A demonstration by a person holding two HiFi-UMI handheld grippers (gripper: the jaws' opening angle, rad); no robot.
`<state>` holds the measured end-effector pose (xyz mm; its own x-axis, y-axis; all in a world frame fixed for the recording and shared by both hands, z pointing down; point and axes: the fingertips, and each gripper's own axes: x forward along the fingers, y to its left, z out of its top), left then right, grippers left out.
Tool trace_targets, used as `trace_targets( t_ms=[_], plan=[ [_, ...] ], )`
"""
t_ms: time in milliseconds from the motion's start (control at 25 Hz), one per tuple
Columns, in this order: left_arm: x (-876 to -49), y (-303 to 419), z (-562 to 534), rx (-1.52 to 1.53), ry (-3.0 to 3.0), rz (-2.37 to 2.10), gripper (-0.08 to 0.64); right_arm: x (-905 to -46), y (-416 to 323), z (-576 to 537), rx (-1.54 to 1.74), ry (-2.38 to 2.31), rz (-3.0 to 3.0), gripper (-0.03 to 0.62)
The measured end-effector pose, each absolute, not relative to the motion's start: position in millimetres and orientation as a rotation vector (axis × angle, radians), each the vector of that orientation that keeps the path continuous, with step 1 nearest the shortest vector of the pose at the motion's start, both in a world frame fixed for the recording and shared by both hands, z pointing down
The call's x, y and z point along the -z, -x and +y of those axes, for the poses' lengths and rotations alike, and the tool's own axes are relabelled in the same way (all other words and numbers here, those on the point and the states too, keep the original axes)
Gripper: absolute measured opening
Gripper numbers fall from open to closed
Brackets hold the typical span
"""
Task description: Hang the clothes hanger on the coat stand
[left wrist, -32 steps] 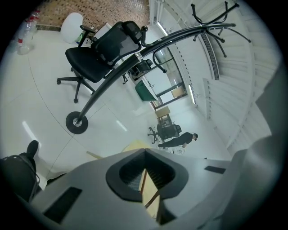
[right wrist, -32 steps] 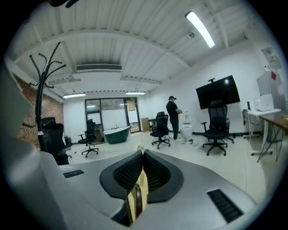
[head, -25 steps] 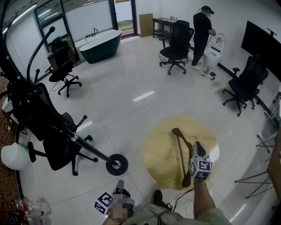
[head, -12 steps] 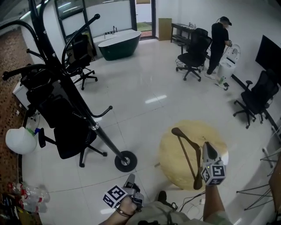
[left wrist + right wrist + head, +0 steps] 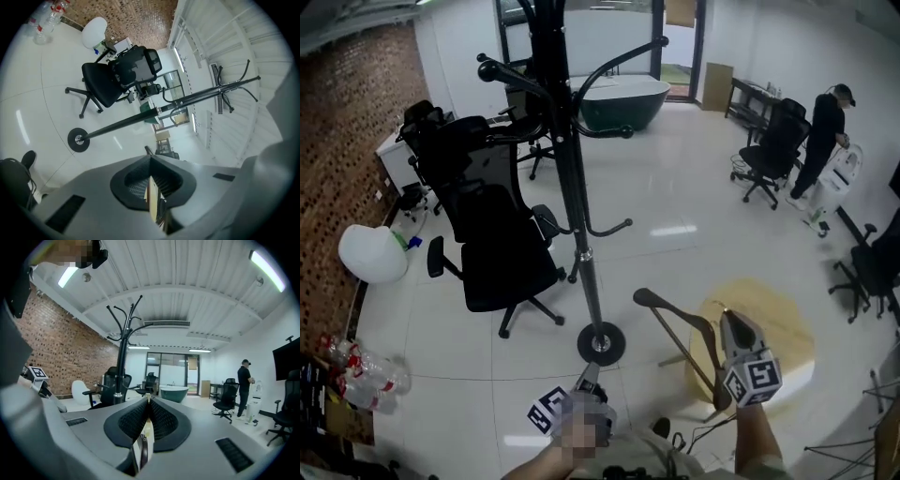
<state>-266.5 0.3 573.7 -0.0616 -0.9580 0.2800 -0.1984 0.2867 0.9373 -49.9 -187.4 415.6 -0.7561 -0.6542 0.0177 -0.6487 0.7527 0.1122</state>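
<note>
A white tiled floor takes up most of the head view, with a brick wall running down its left side. The black coat stand rises in the middle of the room from a round foot; its curved hooks spread out at the top and one smaller hook juts from the pole lower down. No hook carries anything that can be seen. A black office chair stands just left of the pole. A dark green bathtub sits far behind it, and a person in dark clothes stands at the far right beside another chair. A round wooden table lies low on the right.

The wooden hanger is up in the air between the stand's foot and the table, tilted, with one end reaching toward the foot – near the stand but touching no part of it. The right gripper holds it from the table side; in the right gripper view the jaws are pressed tight with only a thin sliver between them, though exactly where they grip the hanger is hard to tell. The left gripper is low in the middle, pointing at the stand's foot – its fingers are closed together with nothing held.
</note>
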Motion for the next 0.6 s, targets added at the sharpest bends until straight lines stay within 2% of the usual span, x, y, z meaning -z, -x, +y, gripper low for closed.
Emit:
trace_targets(
  t_ms=[360,600],
  plan=[
    [-583,419,119,1.036,-1.001,-1.630,0.017,-434,267,-105,0.112,-0.737,-3.006,0.002],
    [-579,460,118,1.121,-0.912,-1.731,0.017,-432,362,-130,0.152,-0.479,-3.059,0.002]
  ],
)
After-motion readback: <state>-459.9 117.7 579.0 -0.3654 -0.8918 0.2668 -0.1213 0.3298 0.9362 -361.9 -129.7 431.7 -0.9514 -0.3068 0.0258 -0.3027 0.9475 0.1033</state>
